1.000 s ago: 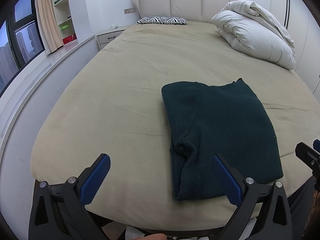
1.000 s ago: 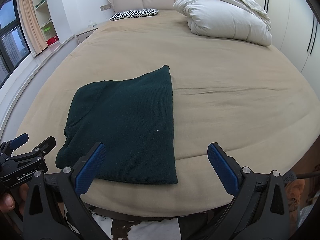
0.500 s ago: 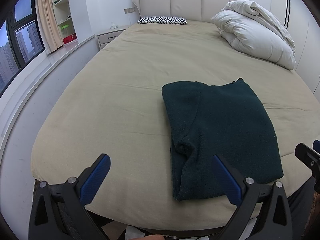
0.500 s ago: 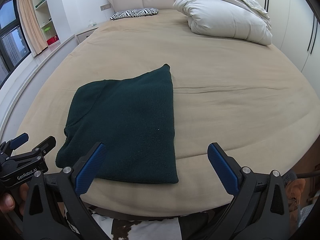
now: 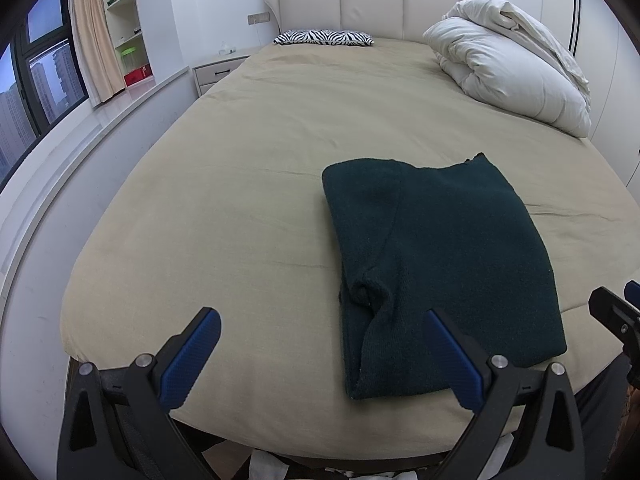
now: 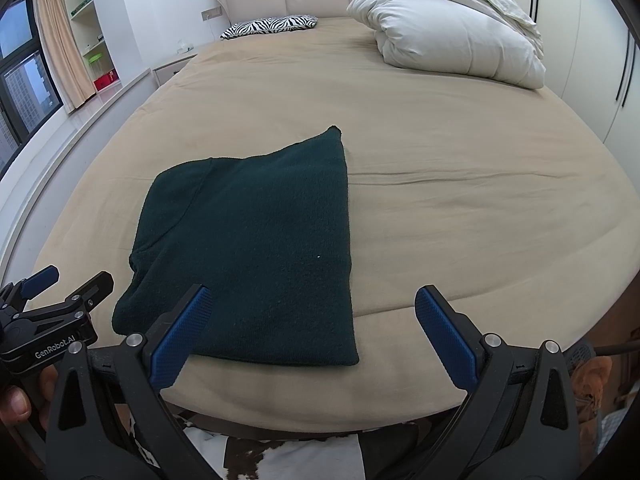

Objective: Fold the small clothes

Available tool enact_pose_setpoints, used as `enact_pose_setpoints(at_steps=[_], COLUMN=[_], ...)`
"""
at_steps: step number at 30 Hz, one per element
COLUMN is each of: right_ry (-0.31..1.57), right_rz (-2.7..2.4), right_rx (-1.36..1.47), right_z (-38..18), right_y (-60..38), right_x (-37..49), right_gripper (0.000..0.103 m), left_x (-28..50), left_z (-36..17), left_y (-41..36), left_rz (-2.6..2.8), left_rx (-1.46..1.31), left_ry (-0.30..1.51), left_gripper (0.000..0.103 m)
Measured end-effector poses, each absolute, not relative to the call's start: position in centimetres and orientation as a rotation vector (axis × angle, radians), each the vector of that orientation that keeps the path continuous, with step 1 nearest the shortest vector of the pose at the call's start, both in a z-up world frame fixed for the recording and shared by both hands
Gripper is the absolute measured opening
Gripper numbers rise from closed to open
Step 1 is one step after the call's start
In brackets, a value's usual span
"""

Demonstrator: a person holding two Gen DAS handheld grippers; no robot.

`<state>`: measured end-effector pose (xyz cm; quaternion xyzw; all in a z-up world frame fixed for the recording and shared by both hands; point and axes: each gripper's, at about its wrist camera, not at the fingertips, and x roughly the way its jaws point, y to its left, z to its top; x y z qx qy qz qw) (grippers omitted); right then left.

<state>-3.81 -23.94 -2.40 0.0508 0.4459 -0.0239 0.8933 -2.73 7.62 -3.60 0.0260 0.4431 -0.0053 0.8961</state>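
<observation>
Dark-green garment (image 5: pixel 440 248): one, lying folded into a compact rectangle near the foot edge of the bed (image 5: pixel 240 184)
Progress: it looks already folded (whether you want one more fold, you judge); no other loose clothes show
Left gripper (image 5: pixel 320 356): your jaws stand wide apart, holding nothing, short of the cloth
Right gripper (image 6: pixel 312 334): also spread, empty, just before the near hem
Count: two grippers, one duvet (image 6: pixel 448 36), one zebra pillow (image 5: pixel 324 37)

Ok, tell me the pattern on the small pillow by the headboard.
Black-and-white zebra stripes on the pillow; clearest in the left wrist view.
</observation>
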Motion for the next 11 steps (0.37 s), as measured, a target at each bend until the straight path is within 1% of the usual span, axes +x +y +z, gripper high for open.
enact_pose_setpoints(at_steps=[11], right_ry=[0.935], right_rz=[-0.044], right_rx=[0.120], right_z=[-2.75], right_y=[-23.84], right_x=[-3.62], right_gripper=[0.103], left_x=[-2.72], left_z=[-3.46], left_y=[7.86], left_rz=[-0.023], left_rx=[0.061], left_ry=[0.913], left_gripper=[0.103])
